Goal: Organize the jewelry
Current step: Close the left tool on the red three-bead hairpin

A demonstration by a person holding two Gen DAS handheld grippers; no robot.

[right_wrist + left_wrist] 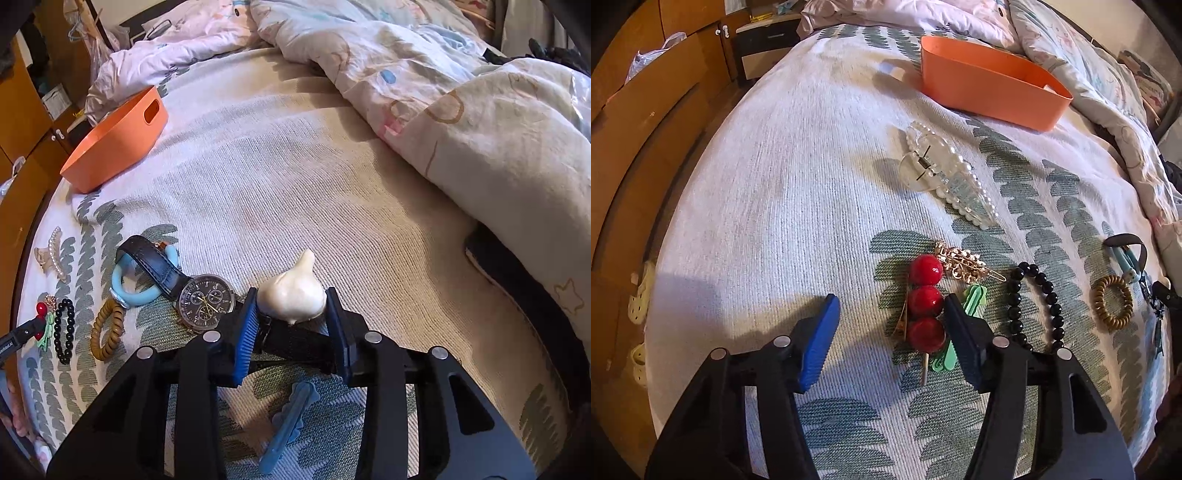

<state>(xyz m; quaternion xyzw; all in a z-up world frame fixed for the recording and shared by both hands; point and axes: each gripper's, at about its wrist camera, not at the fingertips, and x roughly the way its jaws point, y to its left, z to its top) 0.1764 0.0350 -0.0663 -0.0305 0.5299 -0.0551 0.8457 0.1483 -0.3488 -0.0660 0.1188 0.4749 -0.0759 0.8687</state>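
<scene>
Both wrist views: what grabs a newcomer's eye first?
The red bead clip lies between the open left gripper fingers on the bedspread. The right gripper has closed on a white shell-like piece beside the black watch. The orange tray sits beyond, near the rumpled blanket.

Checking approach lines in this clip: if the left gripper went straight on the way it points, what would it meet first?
Most likely the red three-ball hair clip, lying between the left gripper's open fingers, close against the right one. A green clip sits just beyond; depth is uncertain.
</scene>
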